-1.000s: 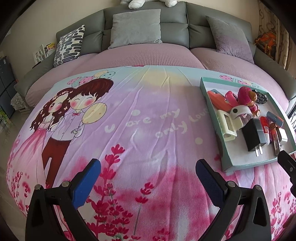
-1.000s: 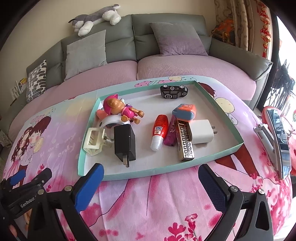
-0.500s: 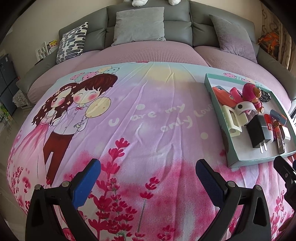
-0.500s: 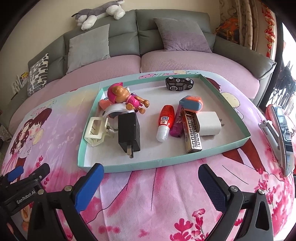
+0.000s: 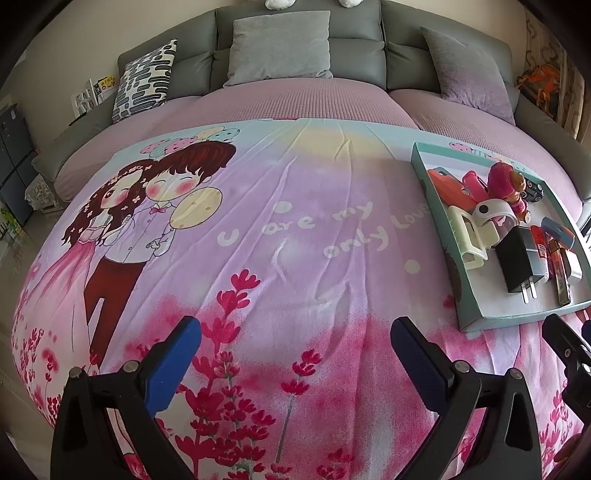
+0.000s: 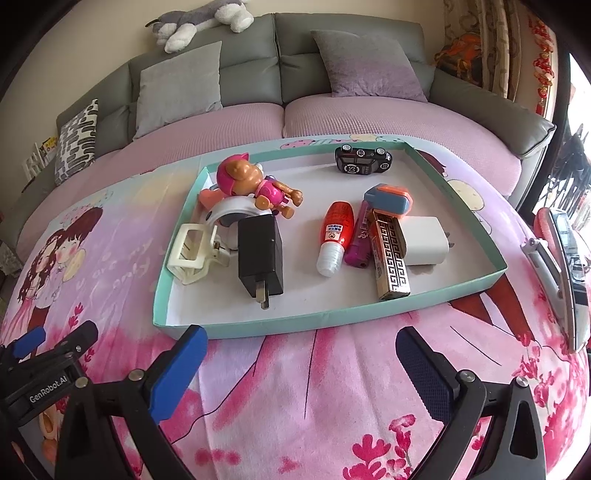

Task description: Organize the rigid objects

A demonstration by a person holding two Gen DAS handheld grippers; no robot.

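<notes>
A teal-rimmed tray (image 6: 258, 326) lies on the pink cartoon blanket. It holds a black charger (image 6: 260, 254), a white charger (image 6: 424, 240), a cream hair clip (image 6: 190, 254), a pink toy dog (image 6: 251, 182), a red bottle (image 6: 336, 236), a gold patterned bar (image 6: 391, 254), a magenta item (image 6: 360, 240), a blue-orange item (image 6: 389, 197) and a black toy car (image 6: 364, 160). My right gripper (image 6: 301, 363) is open just before the tray's near rim. My left gripper (image 5: 295, 354) is open over bare blanket, left of the tray (image 5: 469, 317).
A grey sofa with cushions (image 6: 177, 88) and a plush dog (image 6: 199, 24) backs the blanket. A red-edged folding stand (image 6: 561, 266) lies at the far right. My left gripper's side (image 6: 48, 358) shows at the lower left of the right wrist view.
Both grippers have eased forward and down toward the blanket; the tray looms slightly larger in the right wrist view. Both stay open and nothing in the tray has moved.
</notes>
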